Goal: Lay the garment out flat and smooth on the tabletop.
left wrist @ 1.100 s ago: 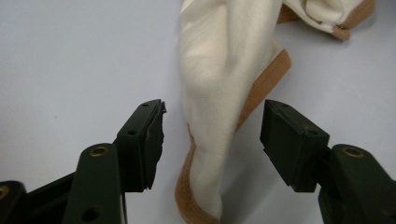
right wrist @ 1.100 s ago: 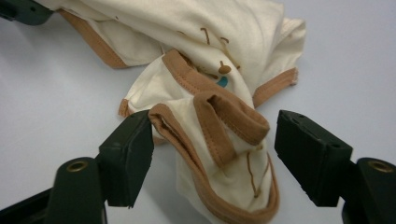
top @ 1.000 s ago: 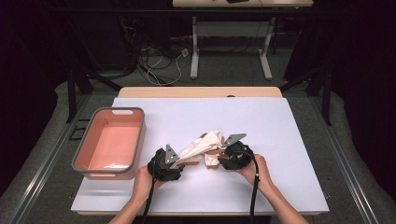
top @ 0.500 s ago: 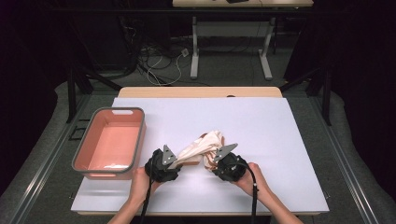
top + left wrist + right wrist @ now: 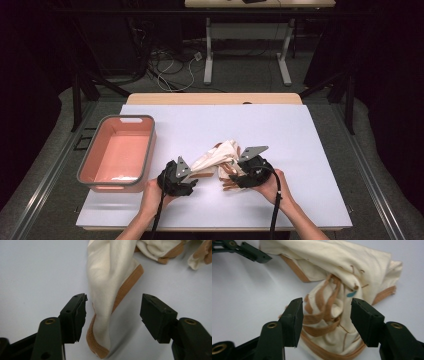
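A cream cloth [image 5: 220, 157] with tan trim lies crumpled on the white table [image 5: 305, 135], in front of the person. My left gripper [image 5: 193, 176] points at its left end. The left gripper view shows a trimmed corner of the cloth [image 5: 110, 290] standing between my left gripper [image 5: 113, 312] jaws, which have just been opening and do not press on it. My right gripper [image 5: 232, 178] is at the cloth's right end. Its jaws have also just been opening, and in the right gripper view my right gripper [image 5: 325, 320] straddles a bunched, striped fold [image 5: 329, 312] without pinching it.
A pink bin [image 5: 89, 159] with a grey rim stands at the table's left side. Behind the table are a wooden strip [image 5: 215, 98], floor cables [image 5: 175, 65] and a white desk frame [image 5: 250, 35]. Bare table surface lies to the right and beyond the cloth.
The right gripper slid toward the near edge, then came back up a little at the cloth's right end. The left gripper stayed where it was.
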A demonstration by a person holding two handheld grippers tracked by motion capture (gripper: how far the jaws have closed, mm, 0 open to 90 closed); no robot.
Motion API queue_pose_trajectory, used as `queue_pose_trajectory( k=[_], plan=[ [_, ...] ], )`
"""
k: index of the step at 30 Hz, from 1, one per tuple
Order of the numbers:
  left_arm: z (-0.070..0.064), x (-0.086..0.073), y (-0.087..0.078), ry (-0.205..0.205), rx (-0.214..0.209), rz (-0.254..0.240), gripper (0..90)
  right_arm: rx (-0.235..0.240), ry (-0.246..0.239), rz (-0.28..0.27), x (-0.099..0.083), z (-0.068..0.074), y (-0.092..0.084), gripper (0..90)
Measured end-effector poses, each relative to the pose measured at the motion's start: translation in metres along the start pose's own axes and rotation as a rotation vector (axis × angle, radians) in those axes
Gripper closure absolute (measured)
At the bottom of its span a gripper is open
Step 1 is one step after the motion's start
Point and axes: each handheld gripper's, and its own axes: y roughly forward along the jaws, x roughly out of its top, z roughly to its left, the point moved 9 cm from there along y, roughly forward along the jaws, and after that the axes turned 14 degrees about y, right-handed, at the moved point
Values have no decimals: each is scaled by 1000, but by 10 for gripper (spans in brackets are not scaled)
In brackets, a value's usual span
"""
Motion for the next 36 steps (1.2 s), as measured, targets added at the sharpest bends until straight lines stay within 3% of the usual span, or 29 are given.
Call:
queue_pose_trajectory(
  k=[5, 9, 11, 14, 16, 18, 21, 23, 27, 31, 36],
  plan=[
    [2, -3, 14, -31, -12, 5, 478, -40, 50, -36, 3, -18, 2, 471],
    [5, -1, 23, -40, -3, 0, 586, -73, 84, -18, 0, -31, 10, 491],
    [5, 1, 25, -38, 6, -8, 657, -67, 98, 8, -4, -34, 16, 555],
    [7, 3, 29, -27, 35, -9, 762, -43, 95, 73, -13, -31, 28, 744],
    [11, 3, 29, -33, 57, -9, 781, -40, 79, 86, -15, -25, 30, 838],
    [14, 3, 28, -52, 66, -17, 781, -30, 68, 88, -14, -17, 29, 859],
    [19, 2, 23, -58, 78, -15, 756, 6, 77, 88, -12, -2, 24, 860],
    [20, 2, 19, -70, 81, -16, 708, 4, 60, 93, -13, 6, 24, 852],
    [15, 2, 11, -54, 67, 2, 519, 22, 48, 105, -15, 13, 25, 814],
    [9, 4, 1, -41, 53, -10, 374, -6, 42, 75, -12, 6, 21, 659],
    [0, 6, -7, -24, 15, -31, 328, -58, 48, 34, -7, -8, 15, 514]
  ],
)
